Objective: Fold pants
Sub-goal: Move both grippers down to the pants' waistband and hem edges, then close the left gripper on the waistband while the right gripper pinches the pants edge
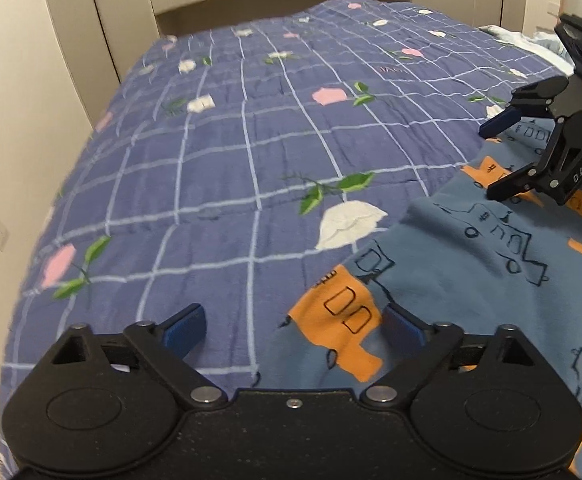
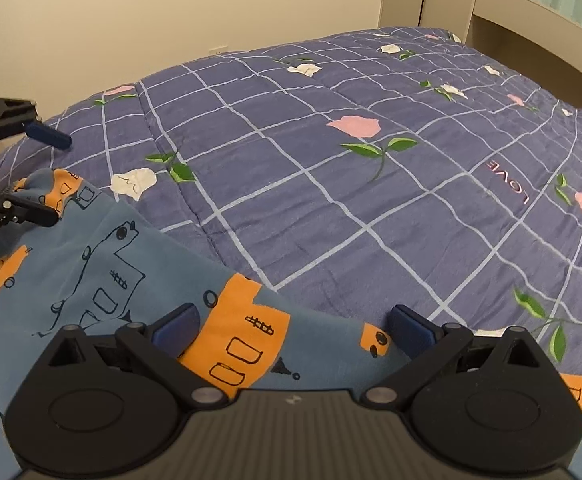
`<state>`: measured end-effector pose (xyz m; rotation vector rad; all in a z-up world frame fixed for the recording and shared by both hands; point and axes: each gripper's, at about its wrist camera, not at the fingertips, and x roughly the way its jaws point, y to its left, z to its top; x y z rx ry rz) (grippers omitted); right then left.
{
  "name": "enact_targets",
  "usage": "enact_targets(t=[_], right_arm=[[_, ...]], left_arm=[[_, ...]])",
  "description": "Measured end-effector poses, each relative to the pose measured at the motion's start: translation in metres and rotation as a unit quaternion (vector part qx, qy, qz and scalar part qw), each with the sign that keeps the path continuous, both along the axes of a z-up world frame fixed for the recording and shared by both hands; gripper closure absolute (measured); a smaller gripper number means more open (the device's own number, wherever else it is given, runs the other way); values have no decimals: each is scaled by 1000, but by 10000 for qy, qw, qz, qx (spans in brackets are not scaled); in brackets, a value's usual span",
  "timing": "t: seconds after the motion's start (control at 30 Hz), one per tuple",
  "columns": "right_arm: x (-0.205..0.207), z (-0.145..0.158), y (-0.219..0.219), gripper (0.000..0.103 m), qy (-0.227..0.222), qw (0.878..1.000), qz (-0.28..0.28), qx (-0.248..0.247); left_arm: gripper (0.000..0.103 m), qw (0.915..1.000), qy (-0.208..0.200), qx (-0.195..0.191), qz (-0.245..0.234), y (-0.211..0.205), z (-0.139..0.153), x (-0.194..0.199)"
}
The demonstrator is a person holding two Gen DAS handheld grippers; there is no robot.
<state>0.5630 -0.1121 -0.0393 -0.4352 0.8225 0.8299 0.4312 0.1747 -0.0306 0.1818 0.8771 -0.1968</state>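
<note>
Blue pants (image 1: 471, 280) printed with orange patches and outlined vehicles lie on a purple checked quilt (image 1: 211, 160). My left gripper (image 1: 293, 324) is open low over the pants' near corner, with an orange patch between its blue pads and neither pad pressing the cloth. The right gripper (image 1: 499, 158) shows open at the right edge of the left wrist view, over the pants' far edge. In the right wrist view, the pants (image 2: 91, 248) run from lower left under my right gripper (image 2: 294, 324), whose open jaws straddle the cloth's edge. The left gripper (image 2: 51, 178) stands open at the far left.
The quilt (image 2: 331, 200) carries pink and white flowers and spreads wide beyond the pants. Beige cupboards (image 1: 91, 20) and a wall stand behind the bed. Light blue cloth (image 1: 547, 44) lies at the bed's far right. A shelf unit (image 2: 531, 20) stands at the back right.
</note>
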Motion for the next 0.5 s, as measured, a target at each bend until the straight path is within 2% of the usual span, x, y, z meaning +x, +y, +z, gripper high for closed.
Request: enact_targets(t=[0.1,0.13,0.17,0.2,0.27,0.3,0.33,0.4,0.43,0.5], right_arm=[[-2,2,-2,8,25,10000,78,35],[-4,3,-2,12,28,9999,102,46],[-5,3,-2,19,49,9999,111,69],[-7,5,-2,23,97,9998,121,109],[-12,7,1,43,152,9996,200,162],[-15,8,3,46,146,9995,251,147],[-18,9,5,50,126,9995,278,104],[-19,9,8,54,128,9995,280,61],[-19,9,9,59,163,9995,260,65],[-21,11,10,72,151,9997,198,60]], left_arm=[[25,9996,161,-246,-48,5,1,2],[35,9994,191,-284,-74,6,1,2],[47,9993,215,-285,-95,6,2,3],[53,9992,276,-275,-134,6,3,4],[70,9986,366,-279,-280,3,5,4],[76,9980,426,-282,-362,2,5,4],[86,9974,535,-277,-408,0,5,5],[90,9973,629,-184,-337,-4,4,6],[96,9974,638,-136,-300,-6,5,7],[99,9979,603,-97,-209,-9,8,5]])
